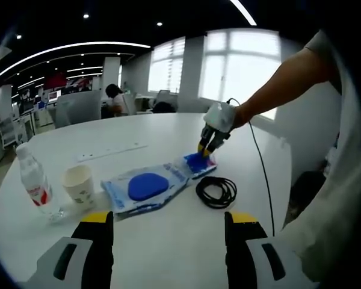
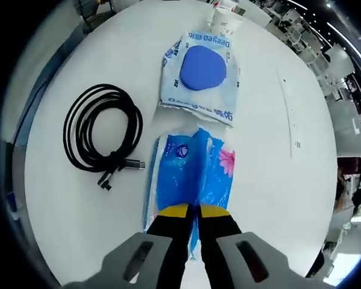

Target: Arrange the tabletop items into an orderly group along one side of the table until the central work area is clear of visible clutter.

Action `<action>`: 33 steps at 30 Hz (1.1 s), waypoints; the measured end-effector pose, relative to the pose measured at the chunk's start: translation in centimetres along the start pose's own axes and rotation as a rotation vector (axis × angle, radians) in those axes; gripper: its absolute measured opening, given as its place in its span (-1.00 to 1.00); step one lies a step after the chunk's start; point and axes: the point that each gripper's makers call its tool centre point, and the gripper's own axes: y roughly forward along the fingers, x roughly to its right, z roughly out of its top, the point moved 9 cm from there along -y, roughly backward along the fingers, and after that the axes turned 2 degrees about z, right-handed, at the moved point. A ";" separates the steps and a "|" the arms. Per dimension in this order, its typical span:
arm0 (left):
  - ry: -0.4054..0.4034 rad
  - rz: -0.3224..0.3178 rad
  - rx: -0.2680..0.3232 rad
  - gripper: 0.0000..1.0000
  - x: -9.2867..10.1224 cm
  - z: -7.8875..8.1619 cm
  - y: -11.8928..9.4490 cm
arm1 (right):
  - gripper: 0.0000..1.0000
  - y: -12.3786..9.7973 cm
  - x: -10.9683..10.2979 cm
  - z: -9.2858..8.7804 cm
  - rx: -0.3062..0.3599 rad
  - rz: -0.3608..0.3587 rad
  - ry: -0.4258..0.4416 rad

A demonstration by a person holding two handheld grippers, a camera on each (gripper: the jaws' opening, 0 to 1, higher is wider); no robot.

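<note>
**Clutter at mid-table, right gripper pinching the tissue pack**

Table (image 1: pixel 168 241), white and round, carries everything. Largest on it is the pouch (image 2: pixel 198 69) with a blue disc, just beyond the tissue pack (image 2: pixel 189 174). Right gripper (image 2: pixel 188 212) has its jaws clamped on the pack's near edge. Left gripper (image 1: pixel 168 218) hovers with jaws spread, holding nothing. Coiled cable (image 2: pixel 102 129) lies beside the pack. Bottle (image 1: pixel 36 180) and cup (image 1: pixel 79 183) stand near the pouch's far end.

Both grippers have grey bodies with slotted black jaws tipped yellow; the right gripper (image 1: pixel 208 143) trails a thin black cable (image 1: pixel 262 174); the person wears a white short sleeve (image 1: pixel 320 45).
</note>
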 end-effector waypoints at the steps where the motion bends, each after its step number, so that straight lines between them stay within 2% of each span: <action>1: 0.000 0.000 0.000 0.49 0.1 0.0 0.0 | -0.98 0.1 0.1 -0.1 -0.003 -0.001 0.005; 24: -0.006 0.008 0.004 0.49 0.1 -0.1 -0.1 | -0.94 0.3 0.7 -0.3 0.009 -0.004 0.023; 28: -0.004 0.005 0.006 0.49 0.1 -0.1 0.1 | -0.88 0.1 0.5 -0.4 0.017 -0.008 0.043; 33: 0.001 -0.001 0.009 0.49 0.2 0.2 0.1 | -0.71 -0.7 0.4 -0.3 0.039 -0.009 0.082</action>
